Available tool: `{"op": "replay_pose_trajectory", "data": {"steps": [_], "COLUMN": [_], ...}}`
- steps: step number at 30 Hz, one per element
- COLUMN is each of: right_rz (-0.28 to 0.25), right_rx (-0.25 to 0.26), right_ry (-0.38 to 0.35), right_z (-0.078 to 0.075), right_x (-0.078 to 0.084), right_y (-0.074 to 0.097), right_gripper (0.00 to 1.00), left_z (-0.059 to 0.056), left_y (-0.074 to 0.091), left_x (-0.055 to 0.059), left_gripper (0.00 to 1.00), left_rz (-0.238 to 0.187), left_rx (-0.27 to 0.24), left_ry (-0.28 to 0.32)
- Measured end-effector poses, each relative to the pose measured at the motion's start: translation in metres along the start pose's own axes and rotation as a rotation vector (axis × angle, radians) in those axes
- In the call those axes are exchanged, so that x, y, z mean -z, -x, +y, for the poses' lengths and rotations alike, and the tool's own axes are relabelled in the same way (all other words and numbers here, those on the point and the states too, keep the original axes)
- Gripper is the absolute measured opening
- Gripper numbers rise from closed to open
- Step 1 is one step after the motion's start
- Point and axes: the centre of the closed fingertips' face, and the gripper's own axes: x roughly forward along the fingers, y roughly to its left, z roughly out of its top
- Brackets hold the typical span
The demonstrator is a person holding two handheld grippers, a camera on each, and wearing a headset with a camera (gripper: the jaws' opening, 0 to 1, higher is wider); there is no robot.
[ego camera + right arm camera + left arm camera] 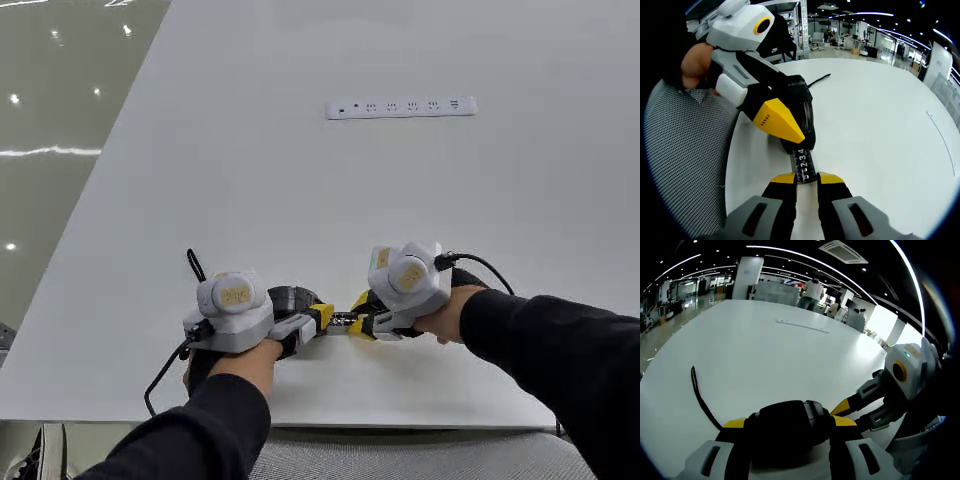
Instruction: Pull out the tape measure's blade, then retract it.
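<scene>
tape measure: its lower part is covered by the left gripper clamped on it; in the head view it is a dark sliver behind that gripper.
blade: the end is hidden between the closed yellow fingertips of the right gripper; in the head view it is too small to read.
power strip: socket detail is too small to make out.
cable: one end disappears behind the left gripper's body.
left hand: mostly covered by the gripper it holds.
people: distant, small and blurred.
shoe: cut off by the bottom-left corner.
mesh chair: cut off by the rim of the right gripper view.
</scene>
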Motion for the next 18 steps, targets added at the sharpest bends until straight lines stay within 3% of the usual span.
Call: {"op": "replay_pose_trajectory", "data": {"steps": [18], "right_rz": [-0.007], "right_rx": [-0.013], "right_ry": [0.003], "right_z": [0.003], "right_x": [-0.0061], "right_y": [-0.0065], "right_gripper": [0.11], "left_z": [-0.001], "left_y": [0.0005], "left_x": [-0.0007], "left_gripper": [0.6], "left_rz": [-0.001], "left_rx": [0.004], "left_ry": [0.001]}}
